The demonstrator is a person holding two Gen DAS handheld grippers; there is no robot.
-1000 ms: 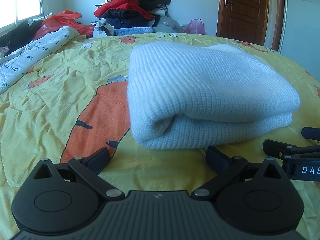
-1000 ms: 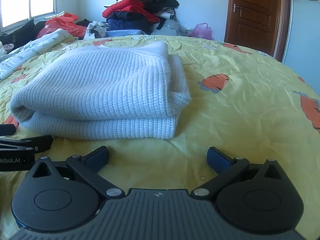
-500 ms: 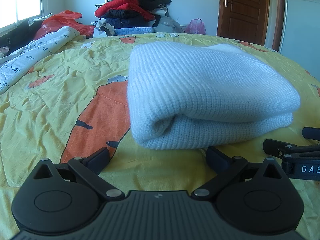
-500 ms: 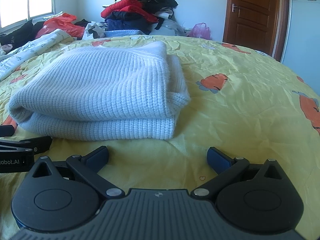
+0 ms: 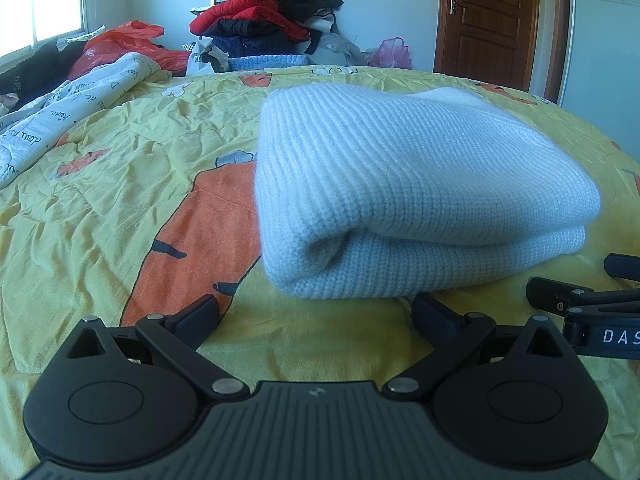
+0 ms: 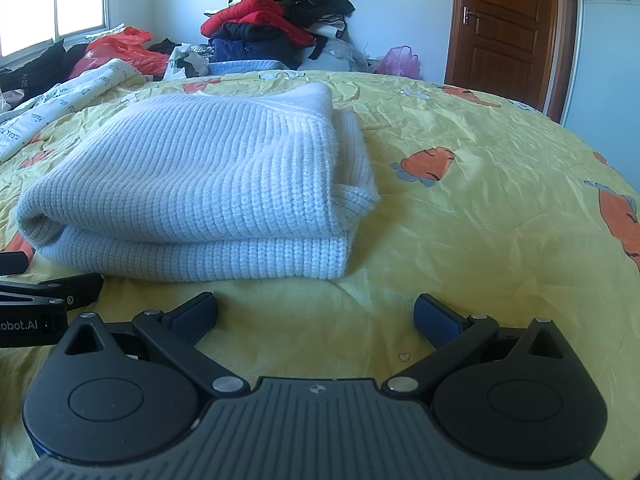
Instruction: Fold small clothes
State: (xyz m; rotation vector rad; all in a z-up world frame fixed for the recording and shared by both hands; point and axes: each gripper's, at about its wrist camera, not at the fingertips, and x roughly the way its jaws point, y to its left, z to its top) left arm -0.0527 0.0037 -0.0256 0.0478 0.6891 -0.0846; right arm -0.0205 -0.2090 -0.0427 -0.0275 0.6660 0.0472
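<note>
A pale blue knitted garment (image 5: 420, 196) lies folded in a thick stack on the yellow bed sheet (image 5: 120, 208); it also shows in the right wrist view (image 6: 208, 192). My left gripper (image 5: 316, 314) is open and empty, resting just in front of the stack's near left corner. My right gripper (image 6: 316, 314) is open and empty, just in front of the stack's near right corner. Each gripper shows at the edge of the other's view: the right one (image 5: 580, 292) and the left one (image 6: 48, 292).
The sheet has orange carrot prints (image 6: 426, 162). A pile of red and dark clothes (image 5: 264, 20) stands at the far side. A white printed quilt (image 5: 60, 120) and a red bag (image 5: 120, 40) lie far left. A brown door (image 5: 486, 20) is at the back right.
The right wrist view has shifted slightly, so the folded garment sits a little lower and left. The left gripper has not moved. Both grippers stay open.
</note>
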